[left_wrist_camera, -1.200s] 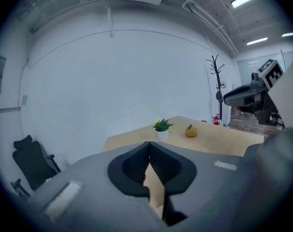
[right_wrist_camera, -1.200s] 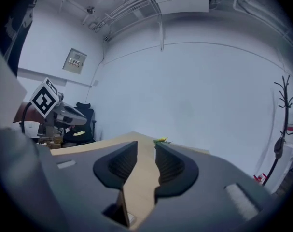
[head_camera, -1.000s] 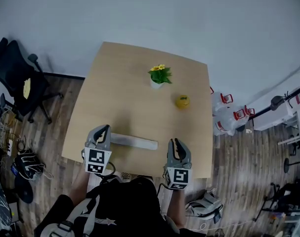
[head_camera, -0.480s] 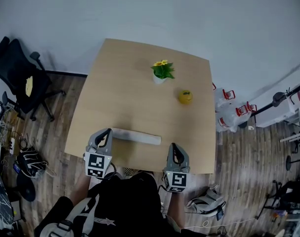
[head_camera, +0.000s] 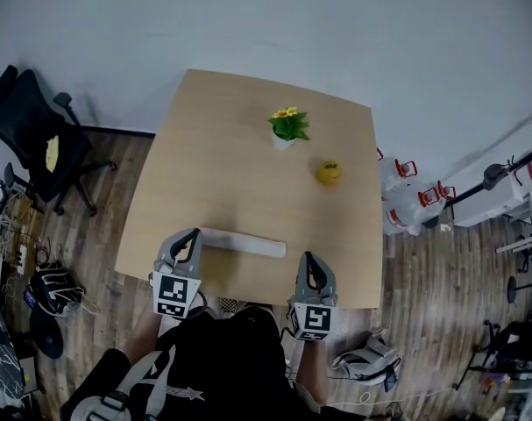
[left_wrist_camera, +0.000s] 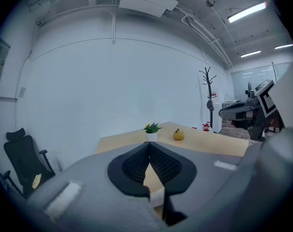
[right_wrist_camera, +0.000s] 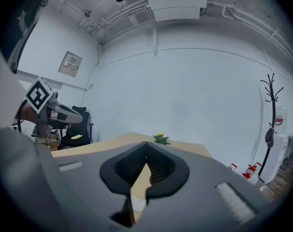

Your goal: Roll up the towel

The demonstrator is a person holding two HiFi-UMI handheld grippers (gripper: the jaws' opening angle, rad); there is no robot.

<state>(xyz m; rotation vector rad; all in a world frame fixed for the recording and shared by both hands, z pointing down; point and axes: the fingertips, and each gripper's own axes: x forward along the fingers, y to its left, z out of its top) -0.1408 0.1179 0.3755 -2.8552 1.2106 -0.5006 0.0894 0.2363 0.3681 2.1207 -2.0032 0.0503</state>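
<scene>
1. Holding the left claw pinched together, gripping nothing.
2. Holding the right claw pinched together too, likewise empty.
3. Seeing the rolled towel lying on the table, just beside the left claw's tip and reaching toward the right claw.
4. Seeing a potted plant and a yellow fruit standing well ahead of both claws.

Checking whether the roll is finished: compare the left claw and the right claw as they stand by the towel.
The left claw sits right at the left end of the rolled towel; the right claw stands off past its right end, apart from it. The left claw angles inward toward the towel; the right claw points straight up the table. Both are shut, hold nothing and reach over the table's front edge.
</scene>
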